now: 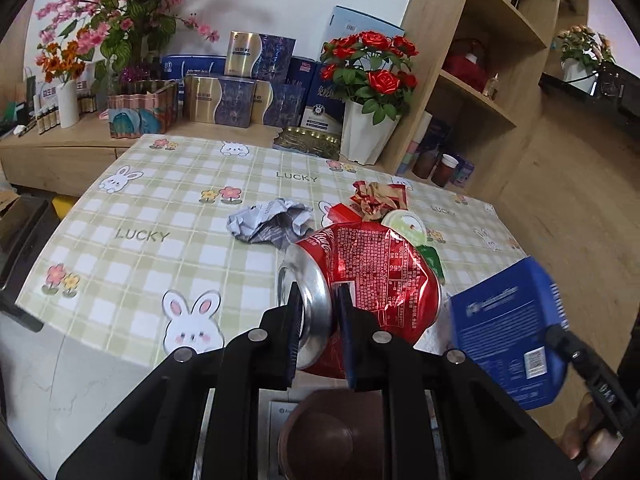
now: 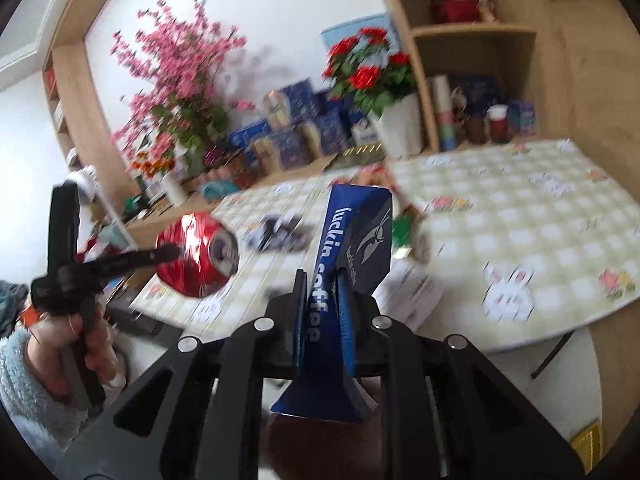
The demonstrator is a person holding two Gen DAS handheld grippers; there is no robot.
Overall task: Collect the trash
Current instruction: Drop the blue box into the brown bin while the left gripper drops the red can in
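My left gripper (image 1: 318, 316) is shut on the rim of a crushed red cola can (image 1: 372, 280) and holds it above the table's near edge; the can also shows in the right wrist view (image 2: 196, 256). My right gripper (image 2: 322, 300) is shut on a flattened blue Luckin Coffee paper bag (image 2: 352, 240), also seen at the right of the left wrist view (image 1: 508, 332). On the checked tablecloth (image 1: 160, 208) lie a crumpled grey paper (image 1: 272, 224), a crumpled red-and-gold wrapper (image 1: 378, 196) and a green-and-white wrapper (image 1: 412, 232).
A brown bin (image 1: 332, 436) sits below my left gripper. A white pot of red roses (image 1: 368, 132), stacked blue boxes (image 1: 240, 96) and a gold tray (image 1: 308, 142) stand at the table's far edge. Wooden shelves (image 1: 488, 92) rise at the right.
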